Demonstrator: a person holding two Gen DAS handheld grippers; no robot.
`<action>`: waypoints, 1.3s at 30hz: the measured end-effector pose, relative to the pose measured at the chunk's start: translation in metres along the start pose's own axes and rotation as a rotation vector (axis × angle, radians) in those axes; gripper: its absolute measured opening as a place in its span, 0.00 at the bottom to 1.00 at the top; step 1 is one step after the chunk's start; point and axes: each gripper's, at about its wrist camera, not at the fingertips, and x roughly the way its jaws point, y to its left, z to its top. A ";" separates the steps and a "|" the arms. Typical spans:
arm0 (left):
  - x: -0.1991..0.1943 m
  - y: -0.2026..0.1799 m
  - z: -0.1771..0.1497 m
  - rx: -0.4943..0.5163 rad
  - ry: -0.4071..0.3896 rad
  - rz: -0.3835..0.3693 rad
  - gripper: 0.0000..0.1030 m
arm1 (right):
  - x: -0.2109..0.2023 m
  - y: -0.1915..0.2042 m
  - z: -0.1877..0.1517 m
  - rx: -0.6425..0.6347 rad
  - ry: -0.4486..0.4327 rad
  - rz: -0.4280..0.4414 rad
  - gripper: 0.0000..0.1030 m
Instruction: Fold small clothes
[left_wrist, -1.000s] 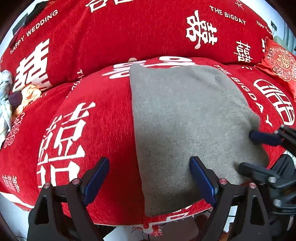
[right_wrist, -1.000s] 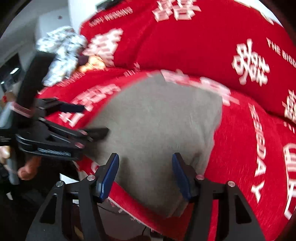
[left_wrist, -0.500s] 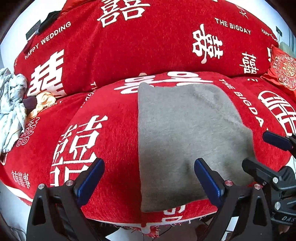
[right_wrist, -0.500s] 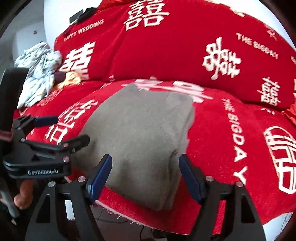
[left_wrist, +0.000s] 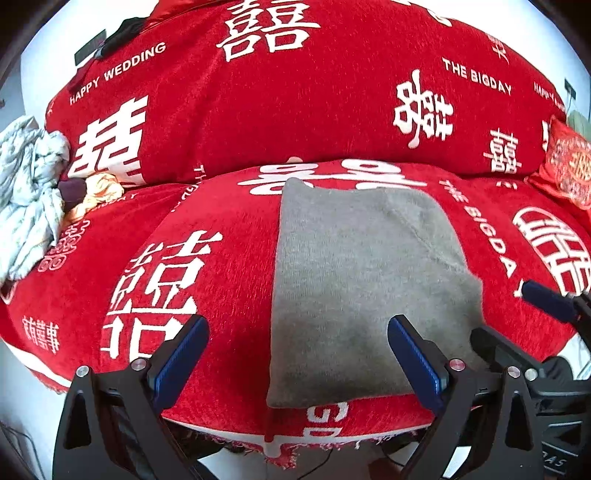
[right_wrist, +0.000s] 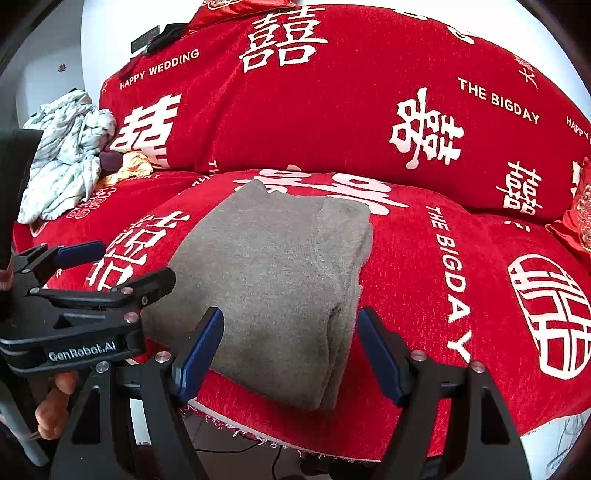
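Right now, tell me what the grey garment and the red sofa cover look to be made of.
Grey garment: soft knit, probably wool or a blend, matte and fuzzy, with fine ribbing. Red sofa cover: plush chenille-like pile, slightly sheeny, white lettering woven or printed in; frayed threads show along the front hem.

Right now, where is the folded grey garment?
The folded grey garment lies flat on the red sofa seat near its front edge, centre in both views, just beyond both open tools.
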 end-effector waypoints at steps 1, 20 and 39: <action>0.001 -0.002 -0.001 0.008 0.007 0.016 0.95 | -0.001 0.001 0.000 0.002 -0.001 -0.001 0.75; -0.019 -0.002 -0.003 0.001 -0.058 0.027 0.95 | -0.017 0.006 -0.001 -0.004 -0.025 -0.019 0.75; -0.025 0.003 -0.003 -0.001 -0.067 0.034 0.95 | -0.028 0.012 0.003 -0.017 -0.047 -0.020 0.75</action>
